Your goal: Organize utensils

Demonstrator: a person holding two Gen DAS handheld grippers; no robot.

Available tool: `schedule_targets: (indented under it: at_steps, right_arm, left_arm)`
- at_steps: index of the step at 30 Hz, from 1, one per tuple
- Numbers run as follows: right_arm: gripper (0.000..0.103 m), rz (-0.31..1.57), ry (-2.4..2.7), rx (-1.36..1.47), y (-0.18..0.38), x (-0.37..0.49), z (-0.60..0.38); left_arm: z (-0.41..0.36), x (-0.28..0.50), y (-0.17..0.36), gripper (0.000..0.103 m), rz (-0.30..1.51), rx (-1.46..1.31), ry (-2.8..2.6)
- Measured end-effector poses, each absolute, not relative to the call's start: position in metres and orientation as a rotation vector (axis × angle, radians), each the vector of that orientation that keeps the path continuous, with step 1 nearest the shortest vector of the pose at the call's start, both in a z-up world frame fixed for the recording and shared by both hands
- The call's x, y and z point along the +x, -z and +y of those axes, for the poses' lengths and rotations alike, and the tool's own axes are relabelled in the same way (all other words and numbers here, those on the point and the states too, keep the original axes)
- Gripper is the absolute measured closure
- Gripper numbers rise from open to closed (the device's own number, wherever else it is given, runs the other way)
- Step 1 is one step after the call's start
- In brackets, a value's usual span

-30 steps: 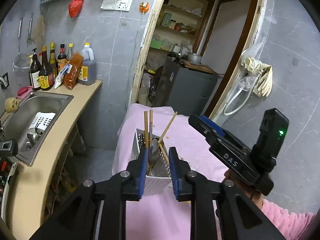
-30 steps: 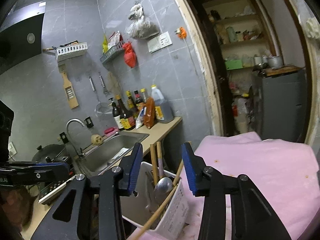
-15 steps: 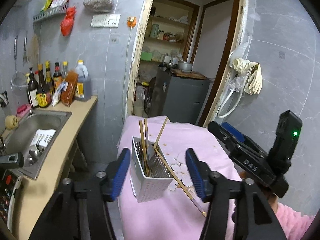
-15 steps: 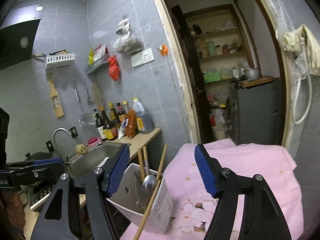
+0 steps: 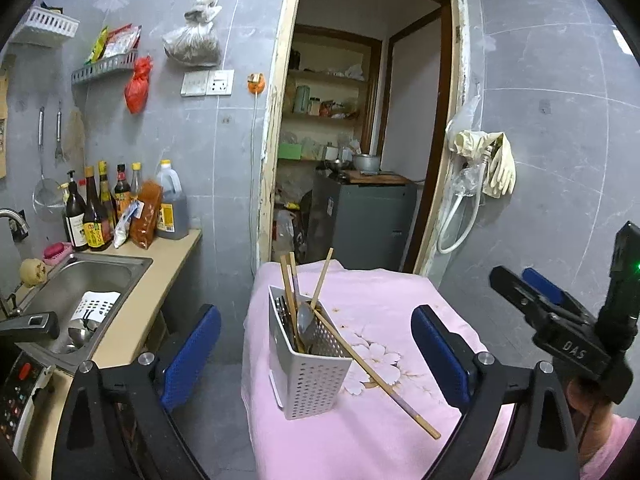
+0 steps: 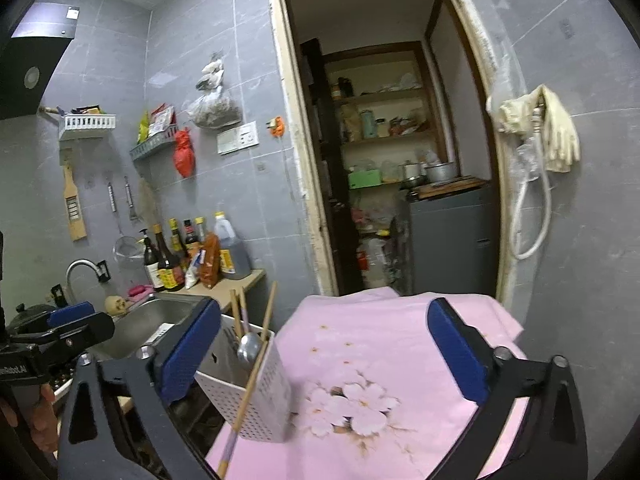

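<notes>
left gripper [image 5: 316, 354]: jaws wide apart, holding nothing; blue pads [image 5: 190, 350] flank the caddy from this view, not touching it
right gripper [image 6: 324, 354]: jaws wide apart, holding nothing; seen from the left wrist view at far right, in a hand [image 5: 588, 396] with pink sleeve
caddy [image 5: 308, 364]: white perforated holder, upright on the table near its left edge; also in right view [image 6: 256, 392], low left
chopsticks [image 5: 289, 280]: several standing in the caddy, tips up, leaning different ways
long chopstick [image 5: 376, 372]: one end in the caddy, tilted out over its right rim, far end low above the cloth; whether it touches the cloth cannot tell
spoon [image 5: 305, 322]: metal, bowl up, inside the caddy among the chopsticks; right view [image 6: 248, 346]
other cutlery: dark handles in the caddy's left part, too small to tell
cloth [image 5: 380, 308]: pink with white flower print, covers the table; a few small brown spots near the caddy
sink [image 5: 80, 280]: steel, left of the table, a gap between them; a white holder [image 5: 94, 306] lies inside
bottles [image 5: 100, 216]: row on the counter against the wall behind the sink
doorway [image 5: 360, 140]: behind the table, shelves and grey cabinet inside
gloves [image 5: 490, 160]: pale rubber, hung on the wall right of the doorway
</notes>
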State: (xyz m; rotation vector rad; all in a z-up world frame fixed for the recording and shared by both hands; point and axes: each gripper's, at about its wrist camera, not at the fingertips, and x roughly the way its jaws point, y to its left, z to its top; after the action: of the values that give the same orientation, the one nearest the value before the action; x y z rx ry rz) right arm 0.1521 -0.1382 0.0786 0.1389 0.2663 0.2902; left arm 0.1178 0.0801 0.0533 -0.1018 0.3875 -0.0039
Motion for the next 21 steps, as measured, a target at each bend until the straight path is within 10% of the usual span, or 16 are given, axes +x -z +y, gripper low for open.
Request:
schedule_targets:
  at_steps: [21]
  right_arm:
    - [0.001,0.275,-0.185,0.078,-0.072,0.016,-0.205]
  left_arm:
    - [0.038,0.005,-0.023,0.0,0.341,-0.118,-0.075]
